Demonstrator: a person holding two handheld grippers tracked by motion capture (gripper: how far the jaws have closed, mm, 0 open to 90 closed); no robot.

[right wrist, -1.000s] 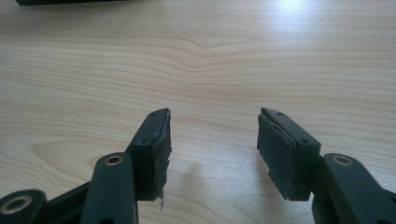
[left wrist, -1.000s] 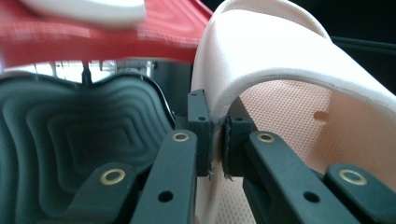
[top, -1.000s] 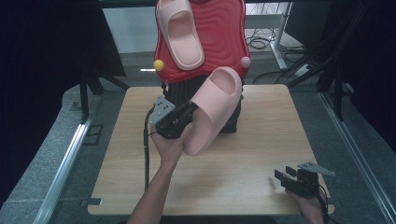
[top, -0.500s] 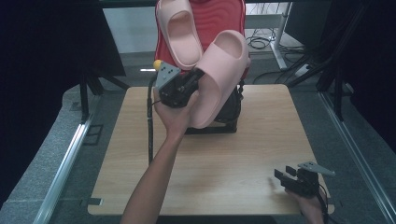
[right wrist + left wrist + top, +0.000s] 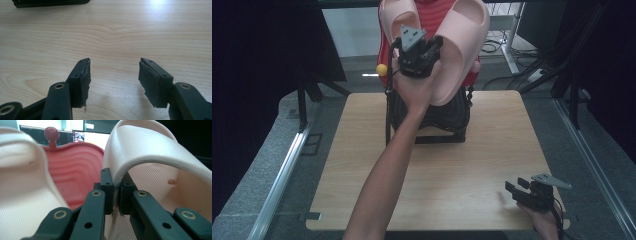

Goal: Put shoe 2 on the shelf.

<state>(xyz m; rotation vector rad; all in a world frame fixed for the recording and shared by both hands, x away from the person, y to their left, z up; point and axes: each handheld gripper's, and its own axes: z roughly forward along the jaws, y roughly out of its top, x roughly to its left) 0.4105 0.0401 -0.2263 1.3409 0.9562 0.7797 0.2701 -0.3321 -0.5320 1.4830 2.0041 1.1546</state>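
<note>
My left gripper [image 5: 434, 47] is shut on the strap edge of a pale pink slipper [image 5: 462, 45], held high against the right side of a red ribbed stand [image 5: 472, 77]. In the left gripper view the jaws [image 5: 116, 195] pinch the strap rim of this slipper [image 5: 155, 152]. A second pink slipper [image 5: 399, 20] rests on the stand's left half, also seen close at the left [image 5: 22, 182]. My right gripper [image 5: 517, 186] stands open near the table's front right corner, with only bare wood between its jaws [image 5: 113, 77].
The red stand sits on a black base [image 5: 442, 117] at the back middle of the wooden table [image 5: 462, 175]. A yellow knob [image 5: 382, 69] and a pink knob [image 5: 475, 66] stick out at the stand's sides. Dark frames and cables surround the table.
My left hand has lifted the slipper up and away from the table to the red stand, beside the other slipper. The right gripper has stayed in place.
</note>
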